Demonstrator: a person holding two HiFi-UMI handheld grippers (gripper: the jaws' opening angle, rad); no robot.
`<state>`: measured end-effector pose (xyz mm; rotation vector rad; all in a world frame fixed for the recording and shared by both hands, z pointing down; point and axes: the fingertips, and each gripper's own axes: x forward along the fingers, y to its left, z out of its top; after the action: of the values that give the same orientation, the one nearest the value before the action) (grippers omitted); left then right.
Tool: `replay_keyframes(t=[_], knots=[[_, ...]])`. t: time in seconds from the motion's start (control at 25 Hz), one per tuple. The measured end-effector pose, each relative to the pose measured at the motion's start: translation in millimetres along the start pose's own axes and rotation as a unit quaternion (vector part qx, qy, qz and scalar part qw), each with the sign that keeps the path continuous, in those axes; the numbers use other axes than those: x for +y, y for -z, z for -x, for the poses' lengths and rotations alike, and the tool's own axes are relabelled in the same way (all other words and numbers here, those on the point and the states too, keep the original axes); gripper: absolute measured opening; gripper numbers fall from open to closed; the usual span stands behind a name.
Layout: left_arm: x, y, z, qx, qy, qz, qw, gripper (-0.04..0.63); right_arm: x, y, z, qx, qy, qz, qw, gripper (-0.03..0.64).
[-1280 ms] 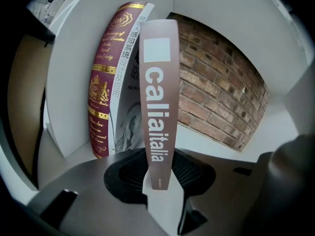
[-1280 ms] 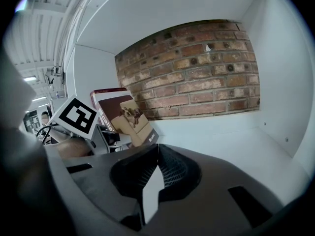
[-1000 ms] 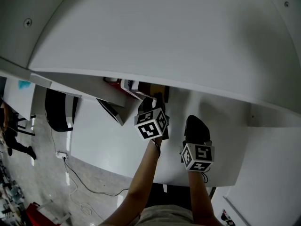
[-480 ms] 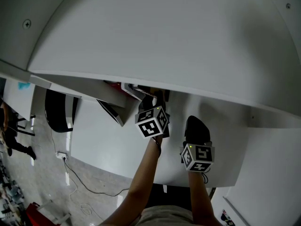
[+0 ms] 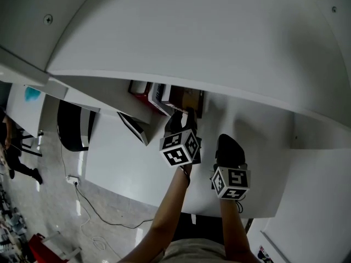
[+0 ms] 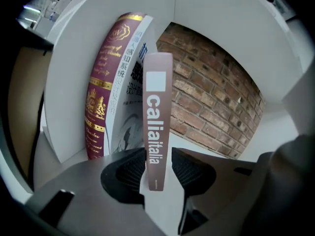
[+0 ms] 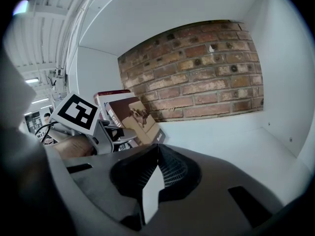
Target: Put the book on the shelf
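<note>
The brown book (image 6: 156, 107), with "calia italia" in white down its spine, is inside the white shelf (image 7: 236, 136), standing spine-out and close to upright in front of the brick back wall (image 6: 216, 102). It stands just right of a white book (image 6: 125, 97) with Chinese print, and next to that is a maroon book (image 6: 98, 107) with gold lettering; those two tilt toward the shelf's left side wall. The left gripper (image 6: 159, 173) reaches into the compartment with the lower end of the brown spine between its jaws. The jaws are opening, and a thin gap shows between the right pad and the spine, while the left pad sits right at its edge. The right gripper (image 7: 156, 154) hangs just to the right of it, near the front of the shelf, with its jaws closed tip to tip and nothing between them. From that side you can see the left gripper's marker cube (image 7: 78, 112) and the brown book's cover facing the open part of the shelf.
</note>
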<state>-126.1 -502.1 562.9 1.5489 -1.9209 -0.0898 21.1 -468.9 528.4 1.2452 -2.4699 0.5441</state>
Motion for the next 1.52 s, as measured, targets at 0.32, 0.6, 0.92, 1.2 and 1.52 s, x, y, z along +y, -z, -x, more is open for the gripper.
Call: replay_keyframes(t=[0.32,0.6,0.92,1.2,1.52], knots=[[-0.6,-0.2,37.0,-0.007,0.009,0.006,0.9999,0.16,14.4,-6.5,7.7,-0.011,-0.007,0.007,1.0,0.017],[-14.9,-0.4,74.7,-0.013,0.023,-0.017,0.9995,0.049,24.5,-9.2,22.1,-0.019,-0.007,0.014,1.0,0.017],[-41.2,3.1,115.0,-0.018,0.05,-0.074,0.9959,0.035,32.5,-17.0,43.7,-0.039,-0.001,0.021,0.999,0.017],[-56.5,4.1,139.8,-0.018,0.065,-0.1,0.9927,0.035,35.5,-23.5,62.5,-0.051,0.001,0.019,0.999,0.015],[-67.2,1.6,153.5,-0.024,0.075,-0.125,0.989,0.035,38.6,-31.8,77.3,-0.064,0.004,0.025,0.998,0.015]])
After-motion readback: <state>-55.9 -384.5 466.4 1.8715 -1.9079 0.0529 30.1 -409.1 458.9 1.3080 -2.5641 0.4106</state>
